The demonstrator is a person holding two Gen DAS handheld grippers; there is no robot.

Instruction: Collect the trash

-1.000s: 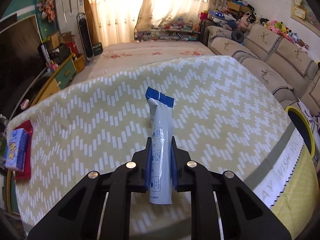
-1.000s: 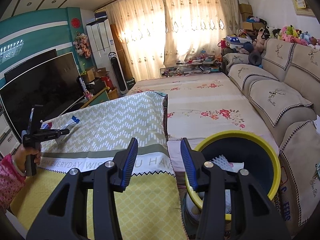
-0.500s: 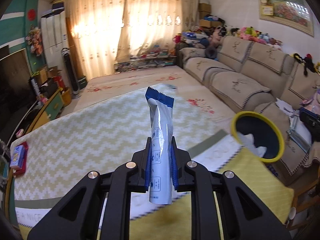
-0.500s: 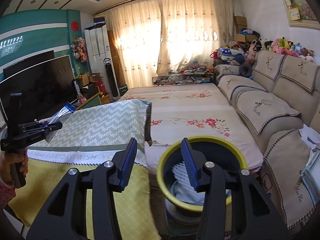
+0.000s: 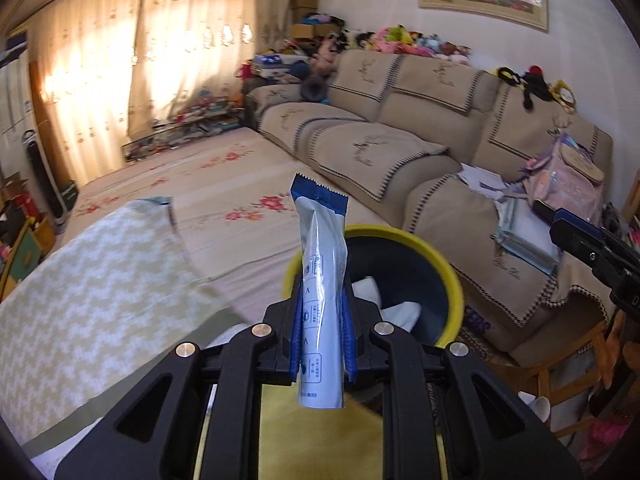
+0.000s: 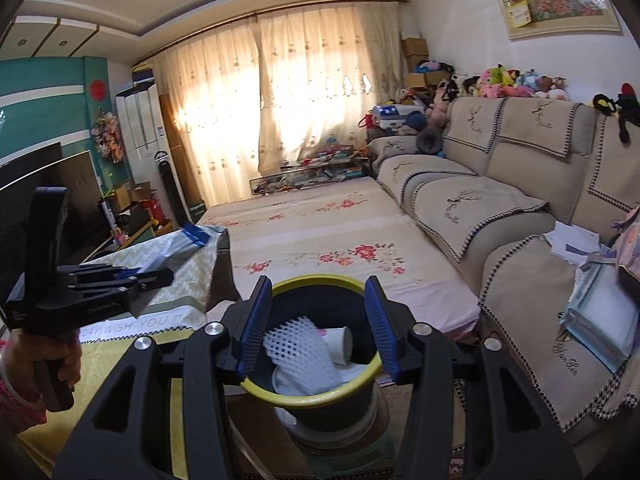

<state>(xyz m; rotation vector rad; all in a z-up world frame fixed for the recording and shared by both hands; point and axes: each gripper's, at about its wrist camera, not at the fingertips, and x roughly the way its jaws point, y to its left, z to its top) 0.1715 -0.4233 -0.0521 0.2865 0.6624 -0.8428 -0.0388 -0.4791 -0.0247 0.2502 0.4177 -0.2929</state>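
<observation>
1. The main risk is a miss: the wrapper (image 5: 322,292) is light and flat, and in the left wrist view its top only overlaps the near rim of the bin (image 5: 450,276). Released from here, I judge it could drift or catch the yellow rim and land on the tablecloth (image 5: 92,280) or the floor.
2. A second risk is sticking. The wrapper is squeezed between ribbed blue pads, so thin film may cling to one pad when the jaws part instead of falling.
3. The left gripper (image 5: 322,340) is pressed together on the wrapper's lower half; the wrapper stands upright above it, blue serrated end on top, touching nothing else.
4. The right gripper (image 6: 316,324) is spread wide and holds nothing. It hangs over the bin (image 6: 312,398), which already contains white foam netting (image 6: 296,350) and a paper cup (image 6: 340,342).
5. From the right wrist view, the left gripper (image 6: 160,276) sits over the table edge, beside the bin rather than above it.
</observation>
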